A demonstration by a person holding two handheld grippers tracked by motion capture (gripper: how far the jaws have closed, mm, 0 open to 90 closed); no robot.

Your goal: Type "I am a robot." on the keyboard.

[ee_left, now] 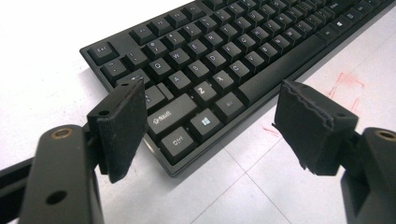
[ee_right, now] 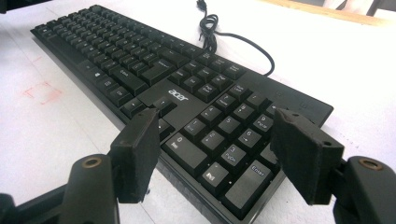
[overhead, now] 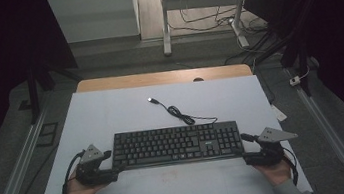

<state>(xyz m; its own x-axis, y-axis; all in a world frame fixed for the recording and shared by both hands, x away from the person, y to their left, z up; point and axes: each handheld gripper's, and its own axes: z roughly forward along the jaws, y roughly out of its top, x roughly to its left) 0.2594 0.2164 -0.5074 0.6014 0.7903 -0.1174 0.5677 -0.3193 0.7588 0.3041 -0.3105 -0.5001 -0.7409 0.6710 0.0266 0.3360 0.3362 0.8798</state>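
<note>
Fingers [ee_left: 123, 128] of the left gripper [overhead: 111, 171] stand wide apart and hold nothing; in the left gripper view they straddle the near left corner of the keyboard [overhead: 176, 144], one pad over the Shift and Caps keys, the other off the front edge above the white tabletop [overhead: 112, 115]. I cannot tell whether either pad touches the casing. A hand [overhead: 82, 189] carries this gripper in from the bottom left, low and nearly level, which suits sliding the fingers around the keyboard's edge rather than coming down on the keys.

The keyboard lies flat in the middle of the tabletop, long side facing the person, square to the near edge. Its cable [overhead: 182, 113] runs from the back edge in a loose bundle toward the far side, the USB plug [overhead: 150, 100] lying free and unconnected. Faint red marks [ee_left: 345, 86] show on the tabletop just in front of the keyboard.

At the right, the right gripper [overhead: 246, 155] mirrors the left: its fingers [ee_right: 137, 156] are equally wide open and empty, bracketing the near right corner by the number pad, with the Enter key between them in the right gripper view. Placed at opposite ends, the two grippers look set for a balanced two-handed pinch and lift or shift of the keyboard; a grip at one end alone would probably let it tilt or swing.

No container is on the tabletop.
</note>
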